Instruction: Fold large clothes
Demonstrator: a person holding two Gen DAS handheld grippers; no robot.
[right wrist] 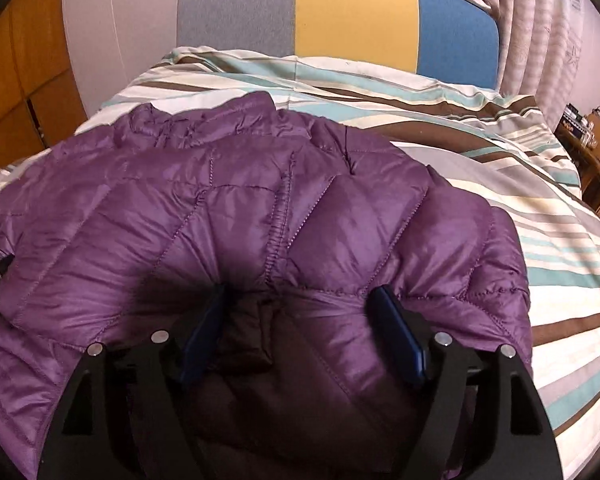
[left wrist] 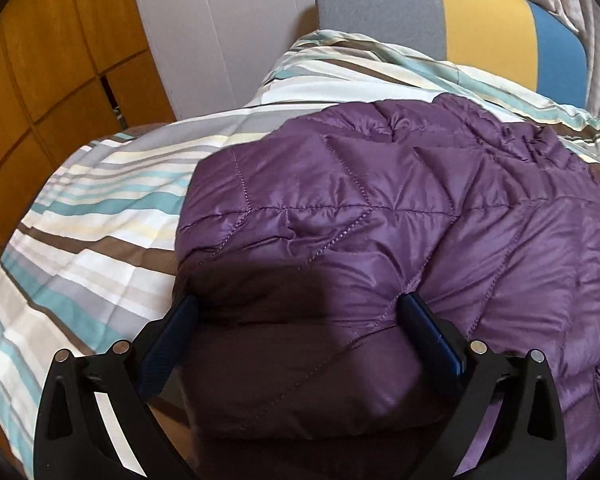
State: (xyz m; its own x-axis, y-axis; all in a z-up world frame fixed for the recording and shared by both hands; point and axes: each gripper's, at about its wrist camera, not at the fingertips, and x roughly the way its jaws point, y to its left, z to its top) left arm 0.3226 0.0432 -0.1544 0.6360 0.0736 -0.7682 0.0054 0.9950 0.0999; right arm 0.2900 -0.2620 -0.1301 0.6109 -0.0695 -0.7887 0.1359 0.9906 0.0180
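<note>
A purple quilted puffer jacket (left wrist: 380,208) lies spread on a striped bed; it also shows in the right wrist view (right wrist: 220,208). My left gripper (left wrist: 298,304) is open, its blue-padded fingers (left wrist: 428,328) straddling the jacket's near left edge, with puffy fabric bulging between them. My right gripper (right wrist: 300,296) is open too, its fingers (right wrist: 396,328) set around the jacket's near edge by a gathered seam. Neither pair of jaws pinches the cloth.
The striped bedcover (left wrist: 100,208) (right wrist: 540,216) surrounds the jacket. A grey, yellow and blue headboard (right wrist: 356,12) stands at the far end. A wooden wardrobe (left wrist: 40,80) is on the left, a cluttered wooden bedside shelf (right wrist: 592,148) on the right.
</note>
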